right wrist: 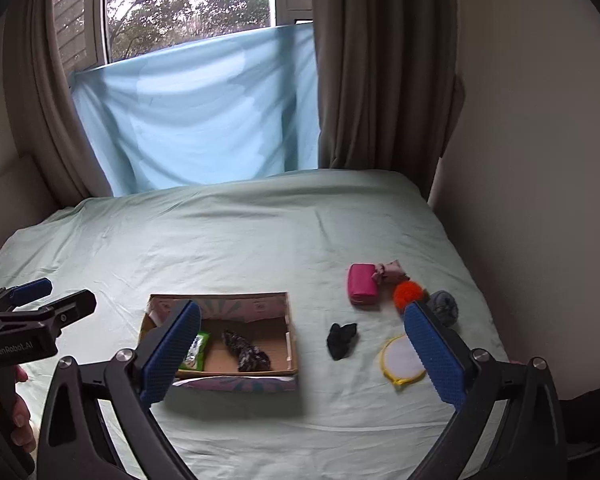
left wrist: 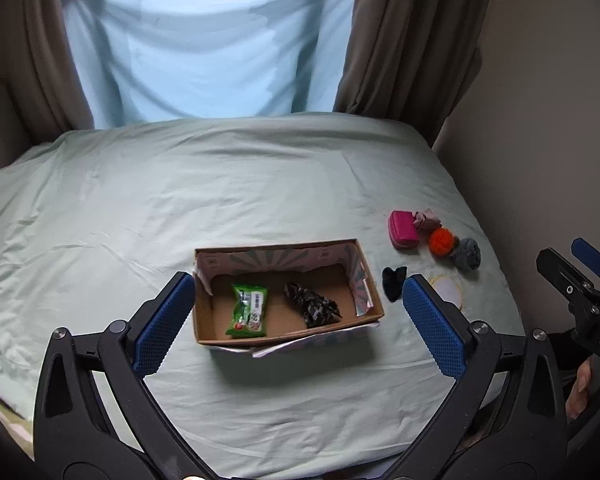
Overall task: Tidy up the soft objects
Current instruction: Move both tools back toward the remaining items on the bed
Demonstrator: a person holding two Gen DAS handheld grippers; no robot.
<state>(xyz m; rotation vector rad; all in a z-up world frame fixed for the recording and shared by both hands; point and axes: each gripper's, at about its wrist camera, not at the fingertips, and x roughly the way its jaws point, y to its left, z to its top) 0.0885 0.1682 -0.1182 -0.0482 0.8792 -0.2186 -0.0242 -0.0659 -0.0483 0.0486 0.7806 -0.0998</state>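
The left gripper hangs over the near edge of the bed with its jaws spread wide and holding nothing; through the gap between them lies one cardboard box, well beyond the fingertips. The right gripper is likewise wide apart and empty, its left finger crossing in front of the box's left end, and its right finger covering part of the pile to the right. Inside the box lie two things: one green packet on the left and one dark patterned cloth to its right, apart from each other. Right of the box, on the sheet, six things remain: one black scrunchie nearest the box, one yellow-rimmed round pad nearer and further right, then farther away one pink pouch, one pale pink cloth touching it, one orange pom-pom and one grey scrunchie.
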